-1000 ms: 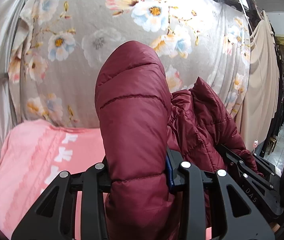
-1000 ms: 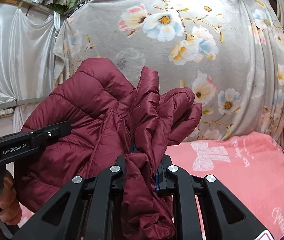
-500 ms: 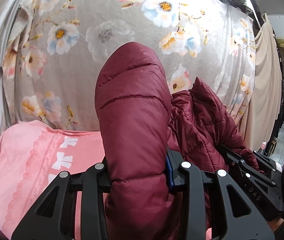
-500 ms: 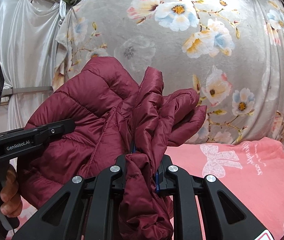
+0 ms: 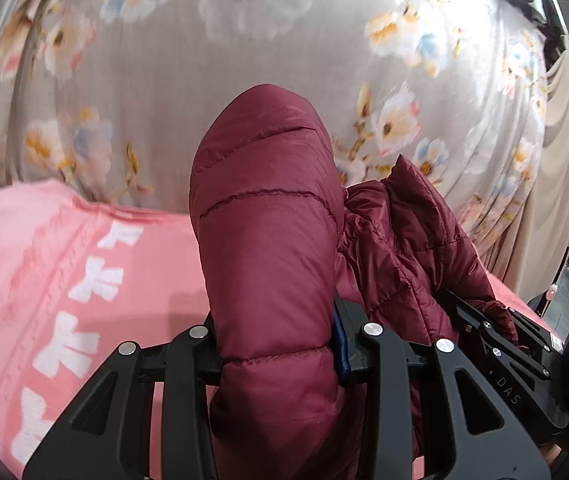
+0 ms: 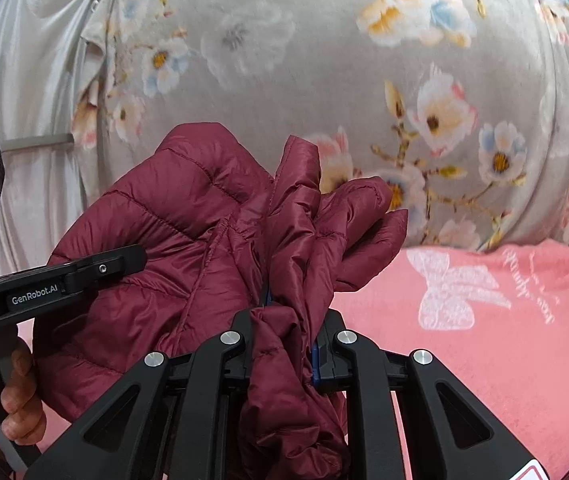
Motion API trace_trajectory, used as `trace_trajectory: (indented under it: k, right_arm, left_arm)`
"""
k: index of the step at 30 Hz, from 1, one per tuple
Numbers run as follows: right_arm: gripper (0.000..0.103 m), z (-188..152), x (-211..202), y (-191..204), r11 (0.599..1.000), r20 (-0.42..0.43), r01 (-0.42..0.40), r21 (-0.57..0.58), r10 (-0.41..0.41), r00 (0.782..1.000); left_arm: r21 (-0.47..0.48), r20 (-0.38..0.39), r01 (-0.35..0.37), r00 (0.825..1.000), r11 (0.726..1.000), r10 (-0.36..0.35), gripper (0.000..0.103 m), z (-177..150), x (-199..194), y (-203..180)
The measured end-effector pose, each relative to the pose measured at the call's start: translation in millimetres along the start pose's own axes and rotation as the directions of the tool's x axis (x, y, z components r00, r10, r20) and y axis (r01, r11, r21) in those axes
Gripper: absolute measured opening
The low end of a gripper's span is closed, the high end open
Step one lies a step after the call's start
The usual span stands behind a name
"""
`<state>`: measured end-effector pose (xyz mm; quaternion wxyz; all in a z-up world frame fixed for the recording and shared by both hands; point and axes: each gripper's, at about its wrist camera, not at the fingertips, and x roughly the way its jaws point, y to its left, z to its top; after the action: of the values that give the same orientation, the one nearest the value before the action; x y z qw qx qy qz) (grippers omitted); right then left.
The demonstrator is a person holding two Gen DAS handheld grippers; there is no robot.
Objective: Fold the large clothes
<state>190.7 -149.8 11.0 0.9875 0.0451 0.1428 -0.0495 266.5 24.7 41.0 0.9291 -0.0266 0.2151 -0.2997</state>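
Note:
A dark red puffer jacket point(image 5: 268, 240) is held up in the air between both grippers, above a pink blanket point(image 5: 64, 264). My left gripper point(image 5: 276, 356) is shut on a thick quilted fold of the jacket. My right gripper point(image 6: 284, 344) is shut on a bunched edge of the same jacket point(image 6: 188, 248). The right gripper also shows at the right in the left wrist view point(image 5: 500, 344). The left gripper shows at the left in the right wrist view point(image 6: 56, 284), with the person's hand on its handle. The jacket hides the fingertips of both grippers.
The pink blanket with white bows point(image 6: 484, 320) covers the surface below. A grey flowered cloth point(image 6: 284, 60) hangs close behind it. A white satin curtain point(image 6: 24, 80) hangs at the left and a beige cloth point(image 5: 560, 160) at the right.
Both grippers have moved forward and down toward the pink blanket with the jacket still held. The flowered cloth looms larger and more of the blanket fills the view.

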Motion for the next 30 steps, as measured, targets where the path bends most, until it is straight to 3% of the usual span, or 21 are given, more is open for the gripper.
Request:
trace_trajectory:
  k: [13,16,21,24,26,30]
  right_arm:
    - [0.015,-61.7,68.9,-15.0,0.999,-0.171,0.016,0.047,-0.007,0.985]
    - [0.016,-69.2,76.3,-23.0,0.996,-0.210,0.022,0.081,-0.004,0.978]
    - [0.024,-74.1,90.2,-32.4,0.991,-0.281,0.028,0.130,0.010,0.960]
    - [0.039,-71.3,83.5,-33.1,0.991,-0.288,0.067,0.119,-0.031,0.957]
    - [0.050,-67.3,63.9,-33.6,0.988,-0.268,0.117,0.097,-0.088,0.960]
    - [0.049,-60.2,10.2,-36.5,0.979,-0.164,0.187,0.081,-0.172,0.971]
  left_arm:
    - [-0.073,-0.137,-0.055,0.990,0.996,0.045,0.036,-60.8,72.9,43.1]
    - [-0.105,-0.149,-0.067,0.987,0.992,0.051,0.039,-69.0,76.6,54.7]
    - [-0.146,-0.222,-0.131,0.970,0.981,0.096,0.056,-80.5,89.2,71.3]
    - [-0.159,-0.263,-0.212,0.950,0.964,0.166,0.071,-76.9,86.2,73.2]
    - [-0.142,-0.267,-0.269,0.937,0.953,0.224,0.071,-69.4,68.1,66.5]
    - [-0.125,-0.271,-0.341,0.915,0.932,0.299,0.071,-62.5,33.6,54.1]
